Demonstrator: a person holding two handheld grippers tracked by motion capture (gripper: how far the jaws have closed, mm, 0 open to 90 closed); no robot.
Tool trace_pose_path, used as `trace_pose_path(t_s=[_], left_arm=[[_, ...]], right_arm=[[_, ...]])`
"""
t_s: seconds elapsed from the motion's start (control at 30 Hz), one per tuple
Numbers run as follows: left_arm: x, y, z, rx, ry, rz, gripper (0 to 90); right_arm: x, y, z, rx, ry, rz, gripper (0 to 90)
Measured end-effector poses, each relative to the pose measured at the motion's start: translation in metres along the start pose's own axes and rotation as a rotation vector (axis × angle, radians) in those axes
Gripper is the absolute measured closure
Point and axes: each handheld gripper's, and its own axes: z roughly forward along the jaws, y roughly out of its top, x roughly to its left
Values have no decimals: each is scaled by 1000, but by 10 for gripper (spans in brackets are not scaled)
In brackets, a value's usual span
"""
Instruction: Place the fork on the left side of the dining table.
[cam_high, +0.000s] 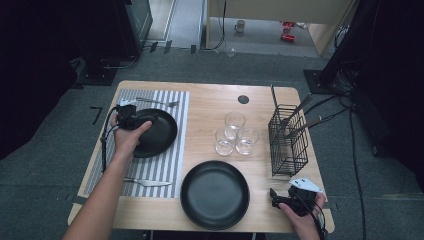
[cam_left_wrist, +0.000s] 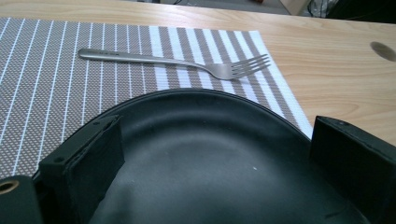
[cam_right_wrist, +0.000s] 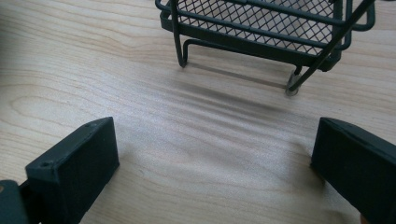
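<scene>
- Left gripper (cam_high: 150, 119): fingers (cam_left_wrist: 88, 163) spread wide, held over the black plate (cam_left_wrist: 210, 158) on the striped placemat (cam_high: 165, 165).
- Fork (cam_left_wrist: 177, 63): laid just beyond the plate.
- Right gripper (cam_high: 272, 196): fingers (cam_right_wrist: 79, 168) released above the bare surface (cam_right_wrist: 140, 93), near the wire rack (cam_right_wrist: 261, 28).

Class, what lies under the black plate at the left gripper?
A striped placemat lies under the plate. A fork rests on the mat beyond it. The mat beneath the plate is covered.

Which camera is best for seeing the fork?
The left gripper view: the fork lies close and sharp on the striped mat, just beyond the black plate, prongs plain to see. The high view shows it small at the mat's far edge. The right gripper view looks at the wire basket instead.
</scene>
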Motion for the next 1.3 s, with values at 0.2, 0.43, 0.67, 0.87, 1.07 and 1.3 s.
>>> trace_pose_path(t_s=[0.2, 0.43, 0.67, 0.87, 1.07, 1.3], left_arm=[[-6, -5, -12, -7, -6, 17, 35], [-14, -12, -26, -20, -16, 41, 35], [-24, -23, -36, -24, -43, 67, 36], [-28, -30, -44, -33, -53, 73, 36], [-30, -37, -53, -39, -66, 74, 36], [-30, -50, -65, -40, -67, 84, 36]], right_arm=[[0, 0, 0, 0, 0, 0, 0], [0, 0, 0, 0, 0, 0, 0], [0, 0, 0, 0, 0, 0, 0], [0, 0, 0, 0, 0, 0, 0], [0, 0, 0, 0, 0, 0, 0], [0, 0, 0, 0, 0, 0, 0]])
